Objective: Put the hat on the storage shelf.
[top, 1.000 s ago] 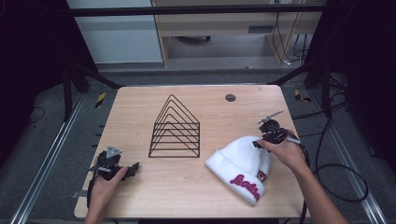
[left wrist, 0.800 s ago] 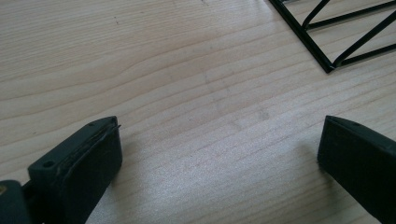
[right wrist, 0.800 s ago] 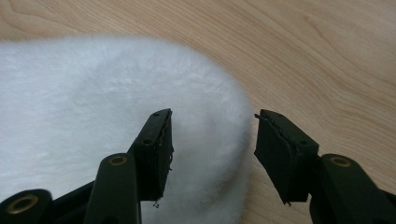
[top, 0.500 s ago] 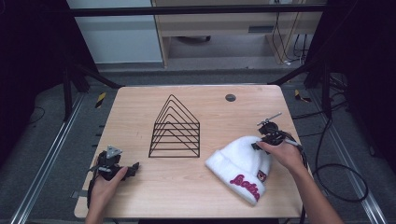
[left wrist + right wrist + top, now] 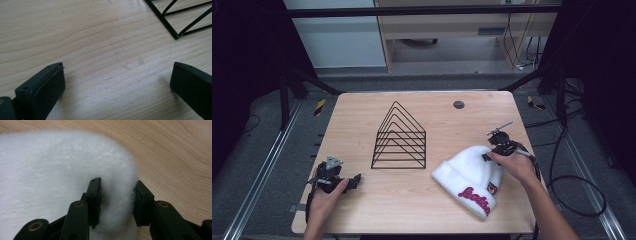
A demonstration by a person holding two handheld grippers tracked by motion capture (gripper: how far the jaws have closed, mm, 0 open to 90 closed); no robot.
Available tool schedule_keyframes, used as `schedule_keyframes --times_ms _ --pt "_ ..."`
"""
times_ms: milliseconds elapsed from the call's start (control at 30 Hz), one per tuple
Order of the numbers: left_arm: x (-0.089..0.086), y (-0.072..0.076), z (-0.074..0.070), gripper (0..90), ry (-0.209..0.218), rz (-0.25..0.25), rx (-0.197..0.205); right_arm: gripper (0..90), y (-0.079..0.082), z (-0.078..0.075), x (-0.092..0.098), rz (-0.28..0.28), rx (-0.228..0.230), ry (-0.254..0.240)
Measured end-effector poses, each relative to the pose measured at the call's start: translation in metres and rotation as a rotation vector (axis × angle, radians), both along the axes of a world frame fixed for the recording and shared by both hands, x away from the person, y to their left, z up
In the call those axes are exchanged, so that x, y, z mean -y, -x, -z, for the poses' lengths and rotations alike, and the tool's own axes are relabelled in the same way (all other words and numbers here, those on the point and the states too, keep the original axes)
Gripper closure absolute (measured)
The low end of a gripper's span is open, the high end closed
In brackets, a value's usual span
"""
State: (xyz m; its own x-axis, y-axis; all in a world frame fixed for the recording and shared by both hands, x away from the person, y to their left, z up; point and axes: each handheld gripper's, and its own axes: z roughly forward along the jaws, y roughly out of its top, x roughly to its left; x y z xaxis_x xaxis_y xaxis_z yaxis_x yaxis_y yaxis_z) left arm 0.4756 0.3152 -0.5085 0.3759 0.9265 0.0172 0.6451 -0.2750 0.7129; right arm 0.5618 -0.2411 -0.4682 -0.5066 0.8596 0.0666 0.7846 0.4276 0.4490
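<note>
The right gripper (image 5: 117,202) has just been closing its jaws, and now they pinch a fold of the fluffy white hat (image 5: 469,177). The hat lies flat on the table (image 5: 362,115), near the front right side. So the grab looks done, but the lift is not. The left gripper (image 5: 343,182) rests at the front left with its jaws wide apart, holding nothing. A black wire rack (image 5: 399,140) stands in the middle, just beside the hat. A small dark disc (image 5: 458,104) sits far back, out of the way.
</note>
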Motion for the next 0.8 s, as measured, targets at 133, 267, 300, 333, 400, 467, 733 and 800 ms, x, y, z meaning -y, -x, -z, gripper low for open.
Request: schedule_keyframes --times_ms 133,267,300,333,400,467,733,800 --pt "0.000 0.000 0.000 0.0 -0.001 -0.001 -0.001 71.9 0.000 0.001 0.000 -0.011 0.003 0.013" --pt "0.000 0.000 0.000 0.0 -0.001 -0.001 -0.001 77.6 0.001 0.002 -0.001 -0.021 0.004 0.016" --pt "0.000 0.000 0.000 0.0 -0.001 -0.001 -0.001 78.9 0.001 0.002 -0.001 -0.023 0.007 0.017" --pt "0.000 0.000 0.000 0.0 -0.001 -0.002 -0.001 81.3 0.002 0.002 -0.001 -0.035 0.016 0.022" --pt "0.000 0.000 0.000 0.0 -0.001 -0.002 -0.001 81.8 0.003 0.001 -0.001 -0.038 0.022 0.025" --pt "0.000 0.000 0.000 0.0 -0.001 -0.001 -0.001 82.6 0.008 -0.004 -0.001 -0.055 0.064 0.026" --pt "0.000 0.000 -0.001 0.0 -0.006 0.019 -0.002 83.2 0.041 -0.044 -0.006 -0.128 0.256 0.015" --pt "0.002 0.001 0.000 0.0 -0.002 0.043 0.003 83.3 0.046 -0.051 -0.008 -0.138 0.282 0.017"
